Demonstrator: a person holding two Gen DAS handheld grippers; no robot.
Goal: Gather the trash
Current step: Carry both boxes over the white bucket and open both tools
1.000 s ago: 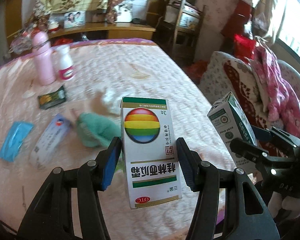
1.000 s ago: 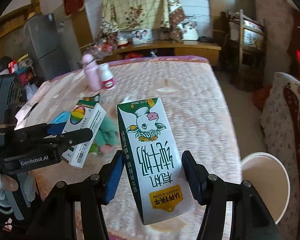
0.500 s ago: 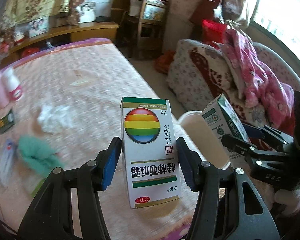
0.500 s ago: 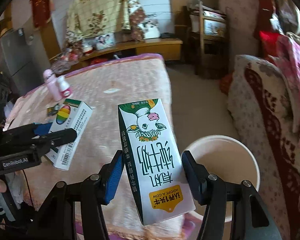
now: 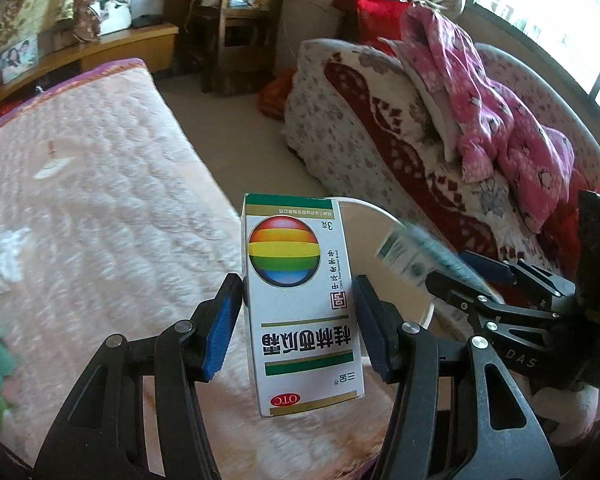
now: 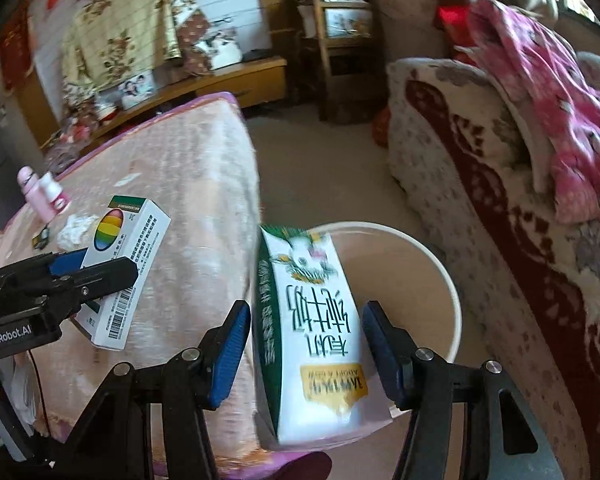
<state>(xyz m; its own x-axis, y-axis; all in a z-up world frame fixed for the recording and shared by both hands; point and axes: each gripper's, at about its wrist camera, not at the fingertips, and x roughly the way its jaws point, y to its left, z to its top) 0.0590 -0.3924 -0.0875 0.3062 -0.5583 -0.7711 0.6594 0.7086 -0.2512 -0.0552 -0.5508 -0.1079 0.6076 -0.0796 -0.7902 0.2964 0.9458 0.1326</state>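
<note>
Both my grippers have swung away from the pink bed (image 5: 100, 184) toward the white bin (image 6: 440, 276) on the floor since a second ago. My left gripper (image 5: 298, 320) stays clamped on the medicine box (image 5: 300, 304), beside the bin's rim. My right gripper (image 6: 306, 344) has its jaws closing, the blurred milk carton (image 6: 312, 328) between them, over the bin's mouth; I cannot tell whether the pads touch it.

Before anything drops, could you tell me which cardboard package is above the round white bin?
The green-and-white cow-print milk carton; it hangs above the bin, while the white rainbow-ball medicine box is over the pink bed.
</note>
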